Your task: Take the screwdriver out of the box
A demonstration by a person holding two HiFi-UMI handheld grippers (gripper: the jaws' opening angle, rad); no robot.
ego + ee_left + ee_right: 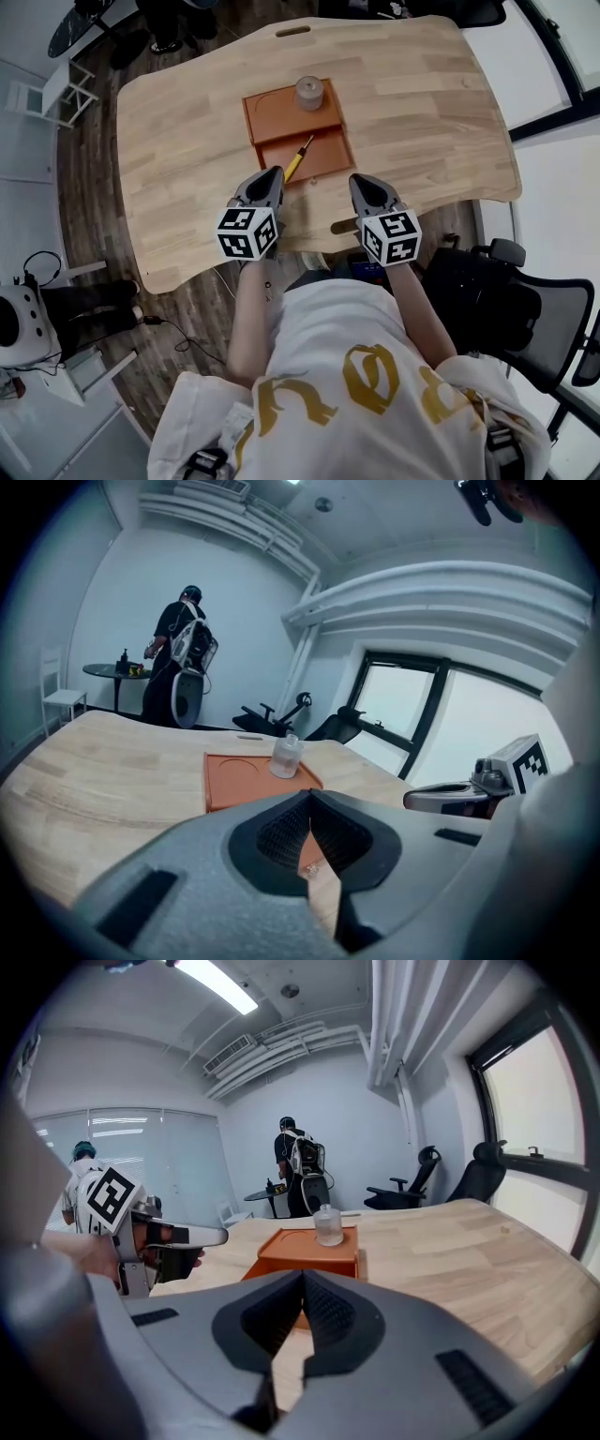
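head view: screwdriver (298,159) in orange box (281,120); gripper views: person (298,1171) beyond table (422,112).
screwdriver just ahead of left gripper (274,172); its fingers and those of right gripper (359,179) together, empty.

Yellow-handled screwdriver (299,158) lies slanted in the orange box (281,117).

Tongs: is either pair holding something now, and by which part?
Nothing is held. The left tongs and the right tongs are both shut and empty; the screwdriver lies untouched in the box.
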